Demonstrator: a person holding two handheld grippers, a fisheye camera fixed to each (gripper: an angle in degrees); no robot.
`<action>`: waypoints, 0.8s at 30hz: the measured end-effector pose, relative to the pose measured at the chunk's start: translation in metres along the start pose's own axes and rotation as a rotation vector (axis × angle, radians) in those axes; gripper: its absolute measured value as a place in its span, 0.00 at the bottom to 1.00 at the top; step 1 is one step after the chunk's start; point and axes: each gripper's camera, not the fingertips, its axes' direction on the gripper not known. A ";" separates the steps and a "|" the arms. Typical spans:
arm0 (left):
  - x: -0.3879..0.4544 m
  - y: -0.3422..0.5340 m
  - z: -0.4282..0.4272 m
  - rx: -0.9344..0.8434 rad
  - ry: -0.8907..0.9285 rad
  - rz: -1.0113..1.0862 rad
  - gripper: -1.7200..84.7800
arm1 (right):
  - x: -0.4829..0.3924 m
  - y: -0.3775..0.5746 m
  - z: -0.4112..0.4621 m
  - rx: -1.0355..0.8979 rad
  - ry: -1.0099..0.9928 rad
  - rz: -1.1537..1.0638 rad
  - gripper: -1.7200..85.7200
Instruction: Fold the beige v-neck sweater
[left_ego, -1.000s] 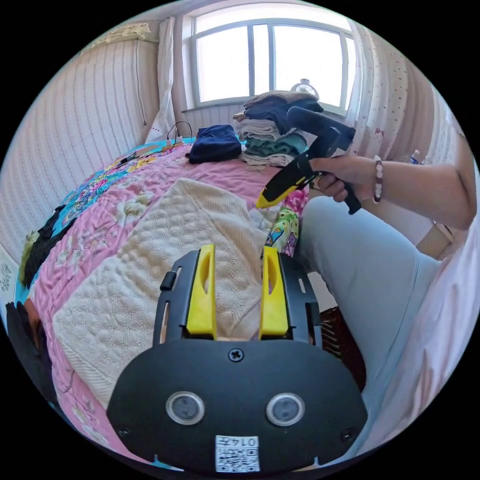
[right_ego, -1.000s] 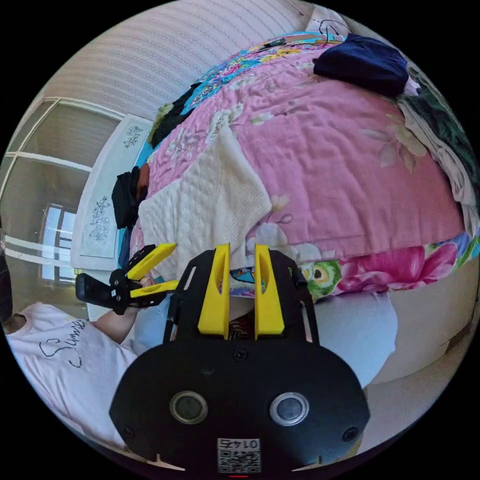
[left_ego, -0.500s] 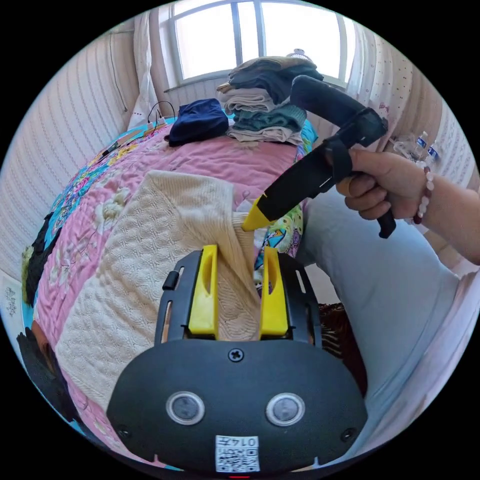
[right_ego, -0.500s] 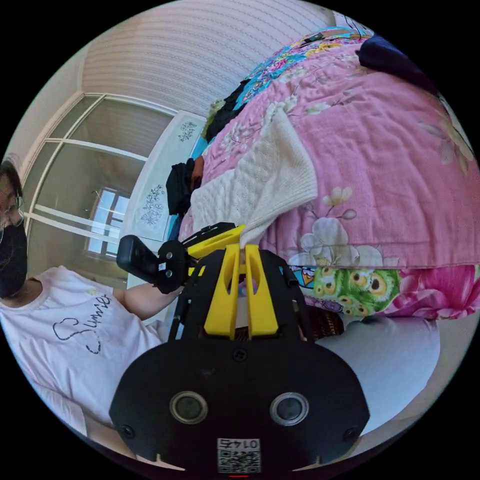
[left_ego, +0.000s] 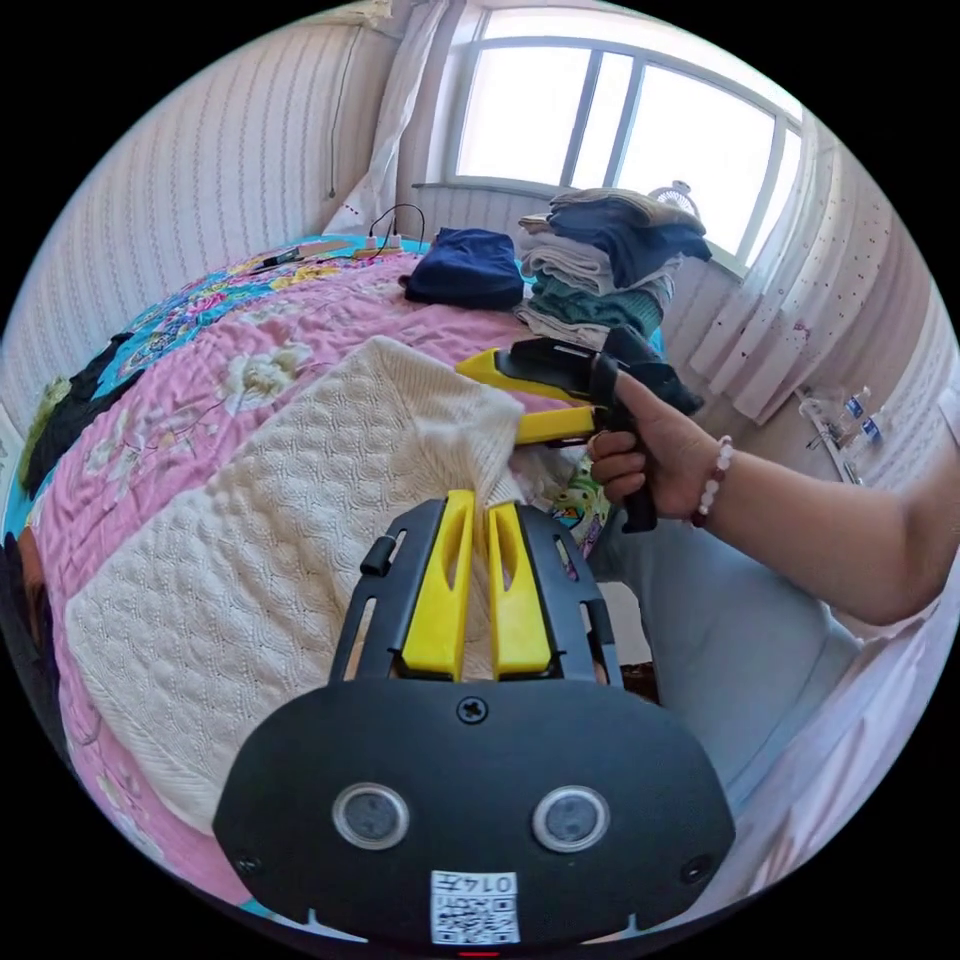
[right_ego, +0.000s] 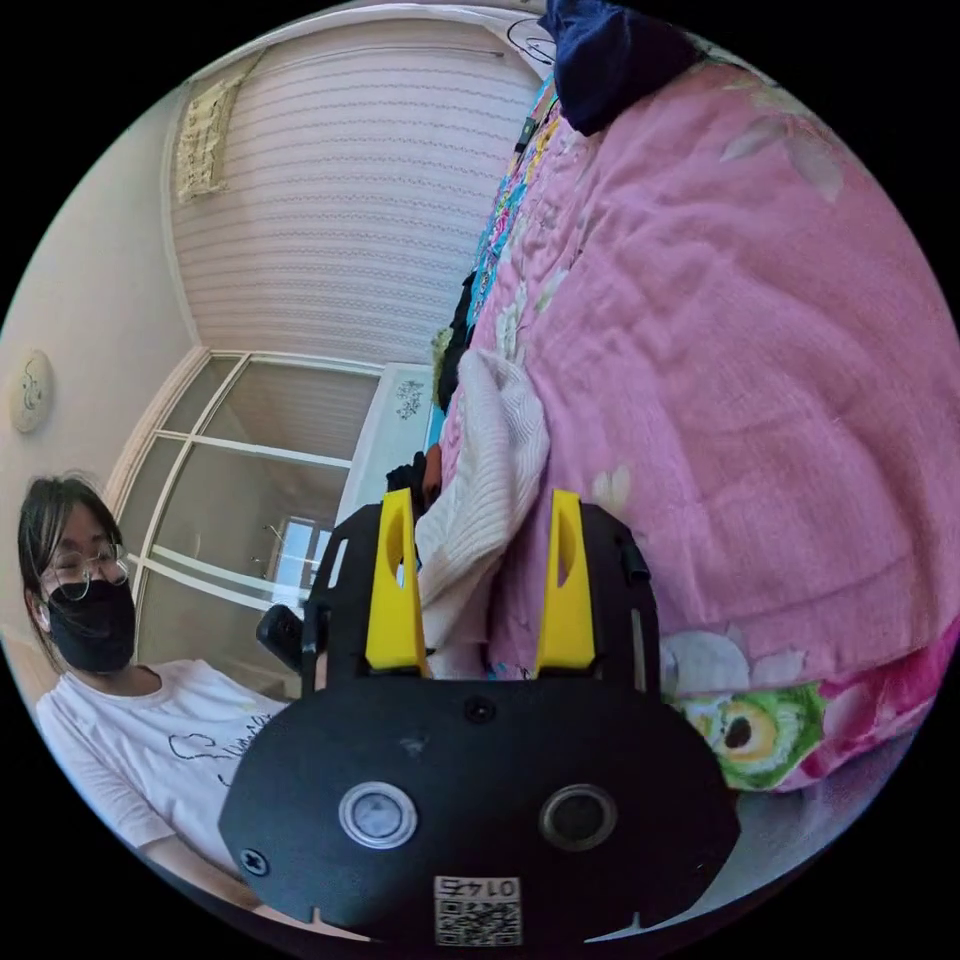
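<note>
Right now the sweater (left_ego: 270, 520) lies flat on the pink quilt (left_ego: 200, 350), near the bed's edge beside the person's leg (left_ego: 720, 620). In the left gripper view its long axis runs from the lower left of the picture up toward the upper right, one narrow end pointing at the folded stack (left_ego: 600, 270) and the dark blue garment (left_ego: 465, 265) under the window (left_ego: 620, 130). The left gripper (left_ego: 478, 510) has its yellow jaws drawn close together at the sweater's near corner; a strip of knit sits in the narrow gap, though I cannot tell if both jaws press it. The right gripper (left_ego: 490, 400) comes in from the side in the person's hand (left_ego: 650, 460), jaws wide apart, straddling the sweater's edge at the far corner. In the right gripper view the right gripper (right_ego: 482, 510) shows those jaws spread, with the bunched ribbed edge of the sweater (right_ego: 490, 480) lying between them, nearer the left jaw, and the quilt (right_ego: 750, 350) rising behind. The person (right_ego: 110, 660) sits low at the left of that view.
</note>
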 end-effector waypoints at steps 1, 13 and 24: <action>-0.004 0.000 -0.004 0.012 0.011 -0.005 0.02 | 0.000 -0.006 0.010 -0.007 -0.029 -0.002 0.20; -0.058 0.035 -0.107 0.214 -0.162 -0.180 0.02 | -0.162 0.023 0.172 -0.366 -0.021 -0.480 0.11; -0.146 0.134 -0.178 0.100 -0.347 -0.757 0.06 | -0.203 0.125 0.372 -0.844 0.112 -0.672 0.15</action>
